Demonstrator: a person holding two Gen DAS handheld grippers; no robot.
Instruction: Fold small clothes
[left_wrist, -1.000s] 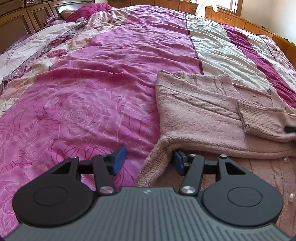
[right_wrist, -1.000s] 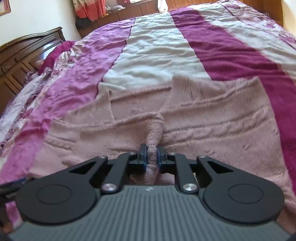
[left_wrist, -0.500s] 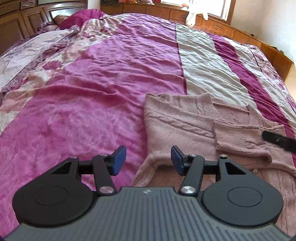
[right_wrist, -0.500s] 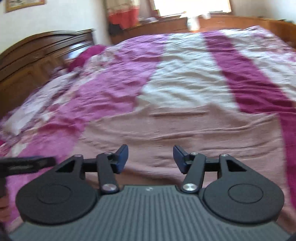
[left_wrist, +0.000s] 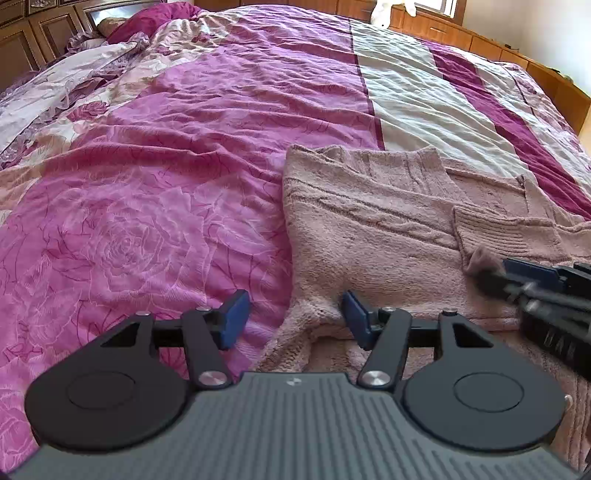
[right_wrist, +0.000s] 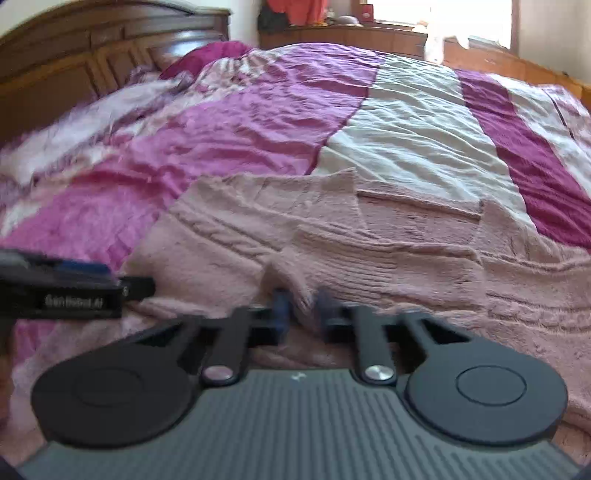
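Note:
A dusty pink knit sweater (left_wrist: 369, 229) lies flat on the bed, one sleeve folded across its front with the ribbed cuff (left_wrist: 509, 232) on top. My left gripper (left_wrist: 293, 319) is open, low over the sweater's left side edge, which runs between its blue pads. In the right wrist view the sweater (right_wrist: 369, 240) fills the middle. My right gripper (right_wrist: 303, 308) is shut on a pinch of the sleeve near the cuff, blurred by motion. It also shows at the right edge of the left view as the right gripper (left_wrist: 495, 273), fabric bunched at its tips.
The bedspread (left_wrist: 184, 147) is wrinkled pink, magenta and white stripes. A dark wooden headboard (right_wrist: 74, 74) and pillows stand at the far left, low wooden cabinets (left_wrist: 461, 33) along the far side. The left gripper's body (right_wrist: 66, 291) reaches in at the left of the right view.
My right gripper, open half a second ago, has come down and shut on the sleeve by the cuff. The left gripper stayed open and dropped closer to the sweater's left edge.

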